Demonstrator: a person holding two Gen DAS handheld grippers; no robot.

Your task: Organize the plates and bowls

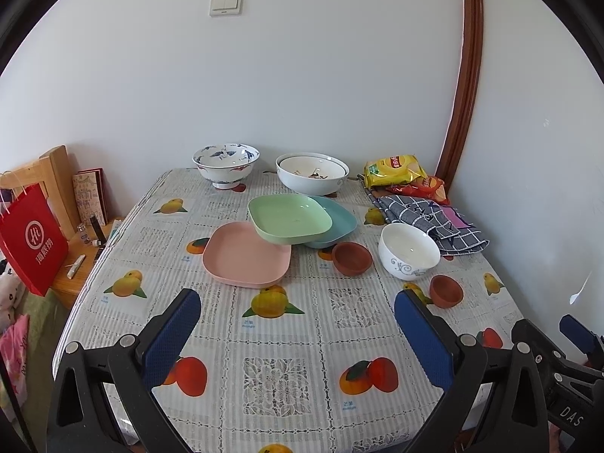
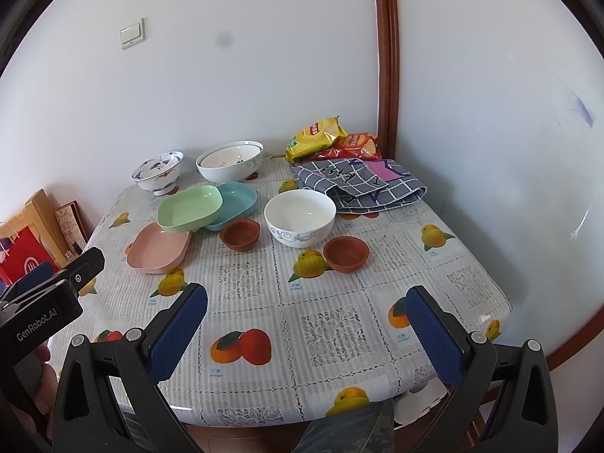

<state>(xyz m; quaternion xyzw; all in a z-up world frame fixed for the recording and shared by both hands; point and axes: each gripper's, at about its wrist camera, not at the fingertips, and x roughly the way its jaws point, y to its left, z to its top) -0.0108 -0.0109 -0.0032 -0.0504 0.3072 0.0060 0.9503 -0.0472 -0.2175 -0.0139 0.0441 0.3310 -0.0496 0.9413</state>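
- The teal plate (image 1: 338, 222) is being largely covered by the green plate (image 1: 288, 219).
- The red bag (image 2: 22, 264) is being partly hidden behind the left gripper (image 2: 56, 287).

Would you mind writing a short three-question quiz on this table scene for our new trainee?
1. True or false: the green plate lies flat on the tablecloth, touching no other dish.
2. How many small brown bowls are on the table?
3. Which lies nearest the checked cloth: A) pink plate, B) plain white bowl, C) blue-patterned bowl?

Key
1. False: it rests tilted across the pink plate and the teal plate.
2. Two: one beside the plates, one nearer the left gripper. That gripper and the right gripper are open and empty.
3. B.
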